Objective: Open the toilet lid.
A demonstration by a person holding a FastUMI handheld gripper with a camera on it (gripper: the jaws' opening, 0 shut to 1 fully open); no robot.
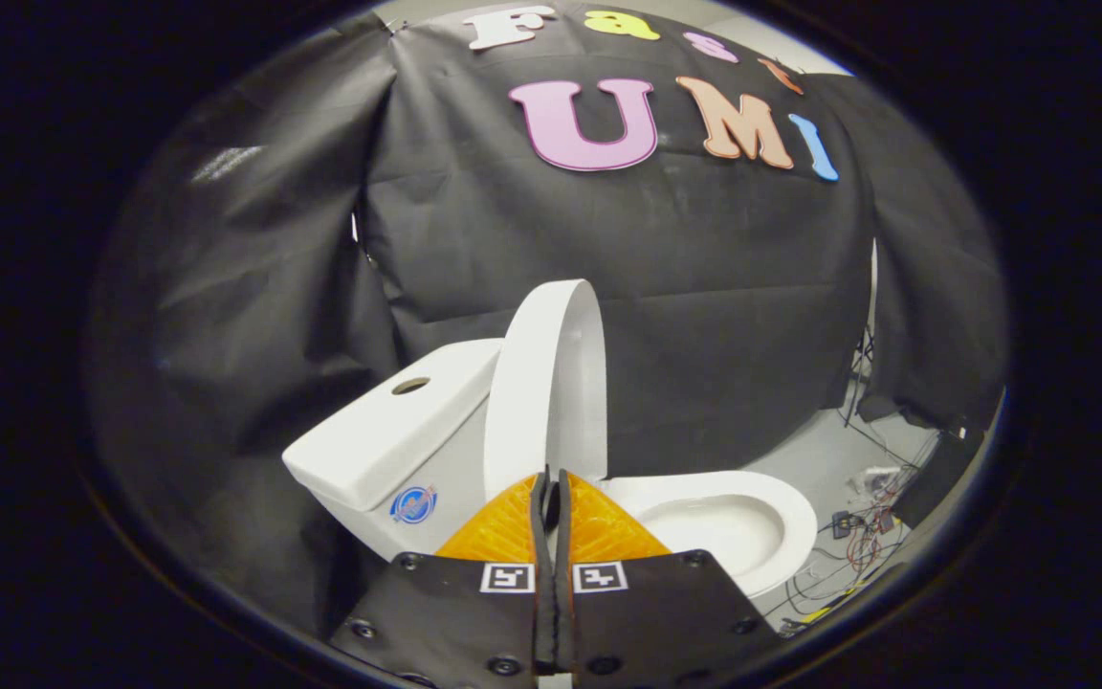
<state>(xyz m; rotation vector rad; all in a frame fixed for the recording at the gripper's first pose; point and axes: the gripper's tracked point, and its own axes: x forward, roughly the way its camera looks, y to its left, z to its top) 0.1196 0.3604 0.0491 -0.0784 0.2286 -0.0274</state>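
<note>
Nearest, the gripper (552, 498) has its jaws clenched together with nothing between them, the orange fingers (599, 526) meeting edge to edge. Just ahead of the jaws stands the toilet lid (546, 383), raised upright and leaning back toward the tank (398, 421); whether it rests on the tank cannot be told. Judging from this, the opening looks essentially done, and the careful move now would be to draw the jaws straight back without brushing the lid's lower edge, so it does not tip forward. The lid is a smooth, glossy white oval seen nearly edge-on. Beyond and right of the jaws lies the open bowl (781, 517), with loose cables (862, 536) on the floor (819, 450) farther off.
</note>
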